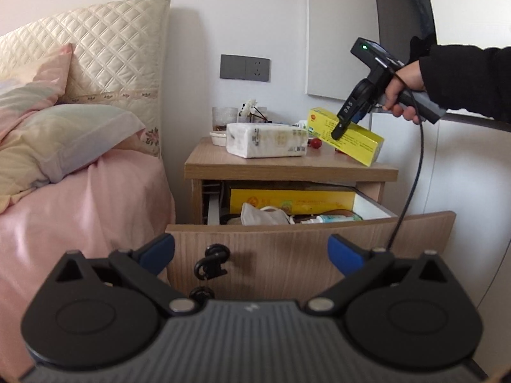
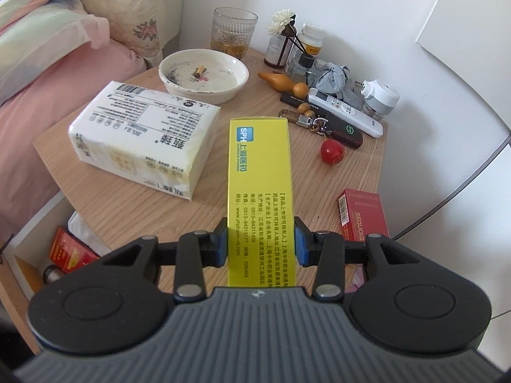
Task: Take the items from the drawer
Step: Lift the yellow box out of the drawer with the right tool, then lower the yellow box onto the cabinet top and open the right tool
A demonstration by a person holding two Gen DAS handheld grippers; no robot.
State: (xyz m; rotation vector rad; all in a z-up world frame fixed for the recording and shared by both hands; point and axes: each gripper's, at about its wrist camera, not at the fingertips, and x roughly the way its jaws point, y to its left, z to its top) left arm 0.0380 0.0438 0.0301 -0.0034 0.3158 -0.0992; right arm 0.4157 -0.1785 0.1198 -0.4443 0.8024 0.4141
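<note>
- White wall (image 1: 255, 16) behind; grey switch-and-socket plate (image 1: 244, 67) mounted on it above the nightstand (image 1: 287, 167).
- Nightstand: light wood, just beside the bed.
- Bed (image 1: 80, 210): pink sheet, cream quilted headboard cushion (image 1: 105, 48), pastel pillows (image 1: 64, 137).
- White panel (image 1: 338, 32) on the wall at right.
- Even, soft daylight; no hard shadows.

Left view low, right overhead, sharing nightstand (image 1: 287, 167).
</note>
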